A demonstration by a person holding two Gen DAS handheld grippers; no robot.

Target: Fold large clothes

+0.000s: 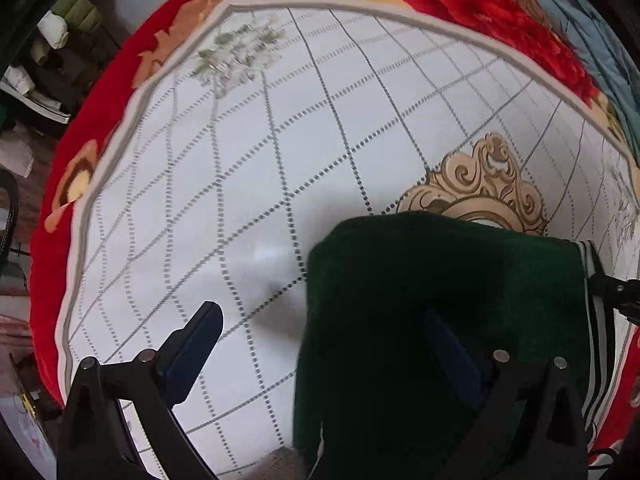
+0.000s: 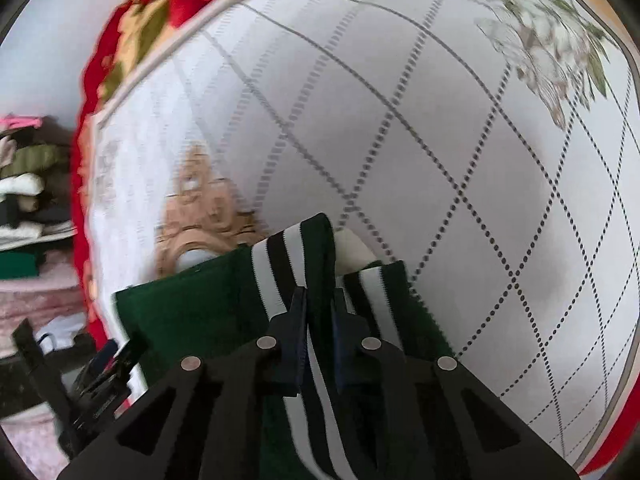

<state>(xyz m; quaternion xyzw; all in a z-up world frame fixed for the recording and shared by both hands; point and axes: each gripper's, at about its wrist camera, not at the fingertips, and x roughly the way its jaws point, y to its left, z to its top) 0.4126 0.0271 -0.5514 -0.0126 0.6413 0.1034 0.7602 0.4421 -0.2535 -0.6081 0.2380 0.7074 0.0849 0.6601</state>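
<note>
Jaws of right gripper [image 2: 320,300] pinch green garment's [image 2: 188,312] striped hem; left gripper [image 1: 320,344] gapes.

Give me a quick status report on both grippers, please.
Left gripper open, green garment draped over one finger. Right gripper shut on its striped band. Nothing in the way.

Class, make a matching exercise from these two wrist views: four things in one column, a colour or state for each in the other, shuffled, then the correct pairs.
1. left gripper
2. right gripper
3. dark green garment
4. blanket

A. red with flowers, under the white sheet
B. fingers spread wide
C. striped black and white along one edge
D. fingers shut on striped trim

Pairs: 1-B, 2-D, 3-C, 4-A
</note>
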